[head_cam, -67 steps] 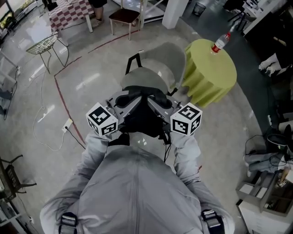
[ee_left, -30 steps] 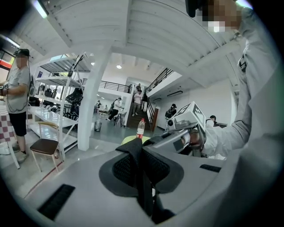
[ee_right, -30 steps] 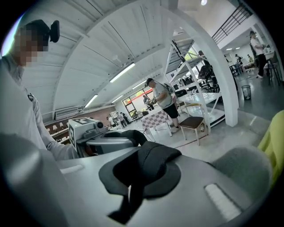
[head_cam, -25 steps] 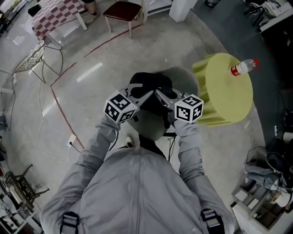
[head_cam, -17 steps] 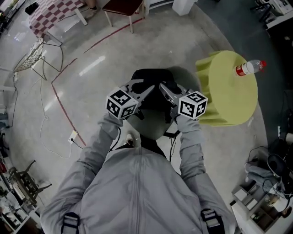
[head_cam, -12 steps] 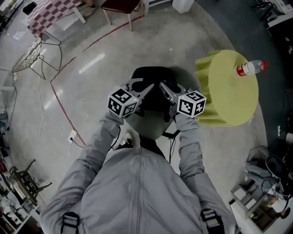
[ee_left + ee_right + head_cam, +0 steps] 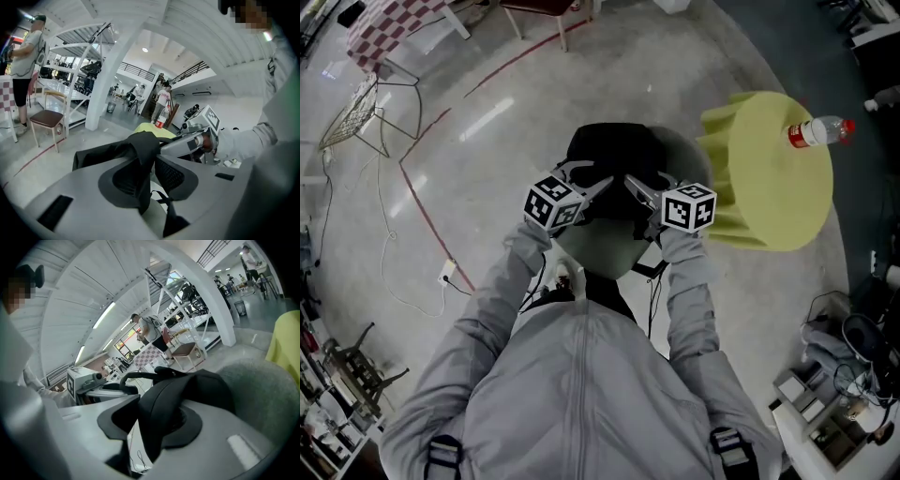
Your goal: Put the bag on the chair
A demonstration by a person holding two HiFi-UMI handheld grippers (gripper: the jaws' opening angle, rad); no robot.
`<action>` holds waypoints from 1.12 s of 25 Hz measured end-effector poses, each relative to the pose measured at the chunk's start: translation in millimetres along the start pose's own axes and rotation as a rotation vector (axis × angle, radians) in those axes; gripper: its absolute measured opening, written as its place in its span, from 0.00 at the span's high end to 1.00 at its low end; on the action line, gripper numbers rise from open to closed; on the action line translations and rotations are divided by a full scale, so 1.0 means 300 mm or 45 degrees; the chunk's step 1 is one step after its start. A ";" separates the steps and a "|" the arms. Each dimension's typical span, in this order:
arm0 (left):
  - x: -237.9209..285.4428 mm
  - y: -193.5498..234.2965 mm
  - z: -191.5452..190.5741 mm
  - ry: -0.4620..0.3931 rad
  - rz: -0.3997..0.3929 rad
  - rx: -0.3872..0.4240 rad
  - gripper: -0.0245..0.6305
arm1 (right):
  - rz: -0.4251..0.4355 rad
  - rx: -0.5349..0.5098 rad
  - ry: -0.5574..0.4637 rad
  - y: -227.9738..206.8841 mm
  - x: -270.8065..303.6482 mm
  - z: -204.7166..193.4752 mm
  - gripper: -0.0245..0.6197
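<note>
A black bag (image 7: pixel 614 155) lies on the grey chair (image 7: pixel 598 251), toward its back. My left gripper (image 7: pixel 598 187) and right gripper (image 7: pixel 636 186) face each other over it, close together. Both sets of jaws are opening. In the left gripper view a black strap (image 7: pixel 140 154) of the bag hangs loose between the left gripper's (image 7: pixel 152 161) jaws. In the right gripper view a fold of the bag (image 7: pixel 164 404) sits in the gap of the right gripper (image 7: pixel 157 416), with the chair's grey back (image 7: pixel 262 390) behind it.
A round table under a yellow-green cloth (image 7: pixel 769 178) stands right of the chair, with a plastic bottle (image 7: pixel 820 131) on it. A wire chair (image 7: pixel 356 108) and floor cable (image 7: pixel 445 274) are at left. Clutter (image 7: pixel 834 412) fills the lower right.
The bag came forward from near my body and down onto the chair. Both grippers' jaws have spread apart from their grip on it.
</note>
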State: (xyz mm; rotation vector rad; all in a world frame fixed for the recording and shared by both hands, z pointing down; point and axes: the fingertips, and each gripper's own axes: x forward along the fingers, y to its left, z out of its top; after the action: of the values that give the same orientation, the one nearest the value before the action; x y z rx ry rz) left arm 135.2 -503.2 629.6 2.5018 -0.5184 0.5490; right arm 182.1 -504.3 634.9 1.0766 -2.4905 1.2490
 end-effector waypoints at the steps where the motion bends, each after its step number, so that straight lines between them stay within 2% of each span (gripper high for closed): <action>1: -0.001 0.002 -0.019 0.010 -0.001 -0.008 0.79 | -0.013 0.006 0.015 -0.008 -0.001 -0.021 0.73; 6: -0.017 0.010 -0.130 0.078 0.016 -0.041 0.71 | -0.134 0.000 0.041 -0.046 -0.040 -0.088 0.63; 10: -0.058 0.022 -0.194 0.090 0.061 -0.050 0.71 | -0.314 -0.054 0.086 -0.084 -0.115 -0.130 0.58; 16: -0.197 0.095 -0.253 0.067 0.217 -0.056 0.71 | -0.420 -0.053 -0.040 -0.042 -0.254 -0.106 0.57; 21: -0.333 0.124 -0.217 -0.013 0.296 -0.013 0.76 | -0.459 -0.097 -0.159 0.057 -0.353 -0.077 0.58; 24: -0.423 0.115 -0.162 -0.072 0.327 0.048 0.79 | -0.499 -0.164 -0.216 0.143 -0.405 -0.049 0.58; 28: -0.523 0.075 -0.063 -0.165 0.346 0.163 0.85 | -0.550 -0.273 -0.293 0.268 -0.468 -0.001 0.64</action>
State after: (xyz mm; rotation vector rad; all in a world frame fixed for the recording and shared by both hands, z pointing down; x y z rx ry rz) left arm -13.0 -471.5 579.0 2.6181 -0.9086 0.5370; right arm 231.4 -397.8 523.7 1.6583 -2.2912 0.7562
